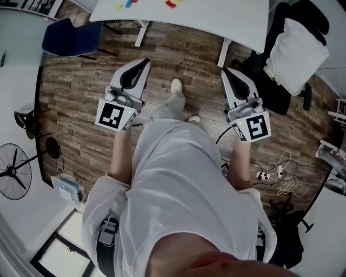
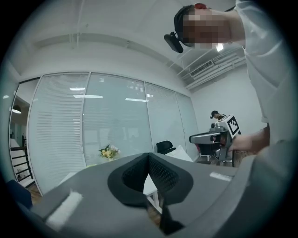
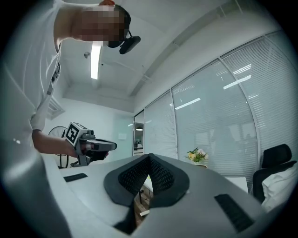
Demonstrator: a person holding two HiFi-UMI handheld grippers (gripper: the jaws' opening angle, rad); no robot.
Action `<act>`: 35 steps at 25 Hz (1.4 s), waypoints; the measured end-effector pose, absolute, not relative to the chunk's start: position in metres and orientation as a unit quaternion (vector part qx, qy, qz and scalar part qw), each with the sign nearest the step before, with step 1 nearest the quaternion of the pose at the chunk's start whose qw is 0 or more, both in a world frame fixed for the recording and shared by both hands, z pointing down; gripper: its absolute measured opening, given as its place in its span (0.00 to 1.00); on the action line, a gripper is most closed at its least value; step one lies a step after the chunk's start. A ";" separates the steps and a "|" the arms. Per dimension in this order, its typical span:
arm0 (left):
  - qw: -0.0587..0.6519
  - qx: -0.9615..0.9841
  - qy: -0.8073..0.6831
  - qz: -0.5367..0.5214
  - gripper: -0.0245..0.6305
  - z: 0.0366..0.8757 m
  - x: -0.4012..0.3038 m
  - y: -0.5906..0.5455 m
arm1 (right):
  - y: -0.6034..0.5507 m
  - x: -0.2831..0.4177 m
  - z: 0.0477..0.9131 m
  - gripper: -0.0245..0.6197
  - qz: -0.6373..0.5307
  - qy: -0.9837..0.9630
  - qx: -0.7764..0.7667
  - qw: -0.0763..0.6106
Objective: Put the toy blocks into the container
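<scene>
The left gripper (image 1: pixel 142 66) and right gripper (image 1: pixel 226 73) are held level at mid-frame in the head view, each with its jaws closed together and nothing between them. Beyond them the wooden floor (image 1: pixel 81 92) is seen, then the white table (image 1: pixel 216 19) along the top edge, where the toy blocks (image 1: pixel 127 5) are scattered. No container is seen. The table should be approached first, and one gripper's jaws spread before a block is reached.

No legible words or numbers anywhere, only coded square patterns on left marker cube (image 1: pixel 115 116), right marker cube (image 1: pixel 256 126)
</scene>
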State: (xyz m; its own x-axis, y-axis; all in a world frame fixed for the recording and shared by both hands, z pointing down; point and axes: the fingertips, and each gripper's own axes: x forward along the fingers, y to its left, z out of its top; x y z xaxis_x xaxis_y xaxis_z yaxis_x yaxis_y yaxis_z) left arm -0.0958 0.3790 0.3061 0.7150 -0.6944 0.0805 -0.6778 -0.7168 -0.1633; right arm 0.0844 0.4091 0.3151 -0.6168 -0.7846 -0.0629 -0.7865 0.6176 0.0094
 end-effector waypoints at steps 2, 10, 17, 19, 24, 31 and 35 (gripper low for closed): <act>0.062 -0.924 0.371 -0.066 0.03 0.311 -0.098 0.357 | 0.392 0.083 0.319 0.04 0.018 0.897 -0.441 0.022; 0.053 -0.931 0.359 -0.039 0.03 0.331 -0.099 0.224 | 0.281 0.087 0.325 0.04 0.014 0.887 -0.461 -0.019; 0.067 -0.928 0.366 -0.031 0.03 0.331 -0.123 0.094 | 0.173 0.071 0.327 0.04 0.016 0.885 -0.462 -0.055; 0.073 -0.926 0.367 -0.038 0.03 0.337 -0.128 0.062 | 0.142 0.066 0.331 0.04 0.015 0.883 -0.466 -0.056; 0.065 -0.923 0.376 -0.060 0.04 0.361 -0.127 0.006 | 0.083 0.054 0.340 0.04 0.000 0.892 -0.448 -0.067; 0.040 -0.903 0.419 -0.086 0.04 0.409 -0.120 -0.059 | 0.000 0.051 0.351 0.04 -0.007 0.917 -0.394 -0.062; 0.025 -0.888 0.441 -0.126 0.04 0.445 -0.110 -0.088 | -0.047 0.061 0.350 0.04 -0.012 0.931 -0.363 -0.042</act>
State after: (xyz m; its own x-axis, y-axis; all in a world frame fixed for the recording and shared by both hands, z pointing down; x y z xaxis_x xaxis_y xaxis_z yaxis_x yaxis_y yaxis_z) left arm -0.1099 -0.0882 0.4448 0.5795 -0.7896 0.2018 -0.7771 -0.6100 -0.1553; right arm 0.0609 -0.0468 0.3501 -0.7330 -0.6746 0.0870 -0.6766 0.7363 0.0085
